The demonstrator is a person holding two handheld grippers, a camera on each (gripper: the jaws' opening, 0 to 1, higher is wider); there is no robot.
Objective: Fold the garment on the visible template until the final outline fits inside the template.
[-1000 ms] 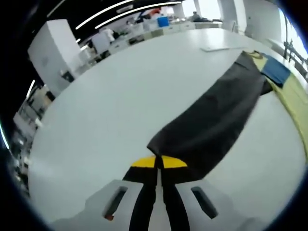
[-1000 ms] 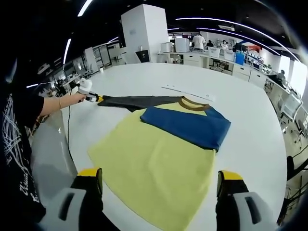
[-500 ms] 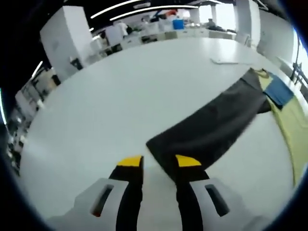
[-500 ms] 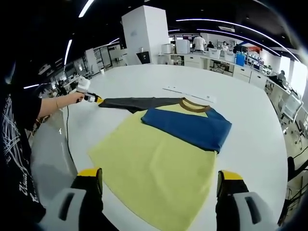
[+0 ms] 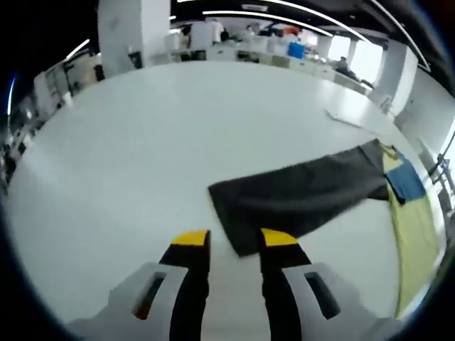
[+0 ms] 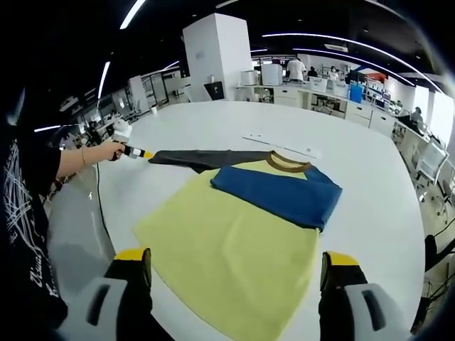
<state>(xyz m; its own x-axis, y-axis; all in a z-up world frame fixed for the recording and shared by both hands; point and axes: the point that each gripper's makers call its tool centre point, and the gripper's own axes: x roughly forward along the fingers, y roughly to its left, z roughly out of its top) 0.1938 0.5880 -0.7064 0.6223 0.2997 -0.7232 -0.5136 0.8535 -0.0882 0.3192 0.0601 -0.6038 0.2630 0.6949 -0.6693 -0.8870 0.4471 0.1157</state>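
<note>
Garment [image 6: 234,234] half-folded — both grippers' jaws apart, empty; dark sleeve [image 5: 298,195] on table [image 5: 142,142] could bunch if regrasped badly.

text: none readable | sleeve [image 6: 25,185] print (white marks, illegible)

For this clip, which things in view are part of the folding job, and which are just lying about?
Part of the job:
- shirt, yellow body flat on the table
- dark sleeve, stretched out sideways
- blue sleeve, folded across the chest
- left tongs, open at the dark sleeve's cuff
- right tongs, open, holding nothing

Lying about:
- flat white strip beyond the collar
- white table
</note>
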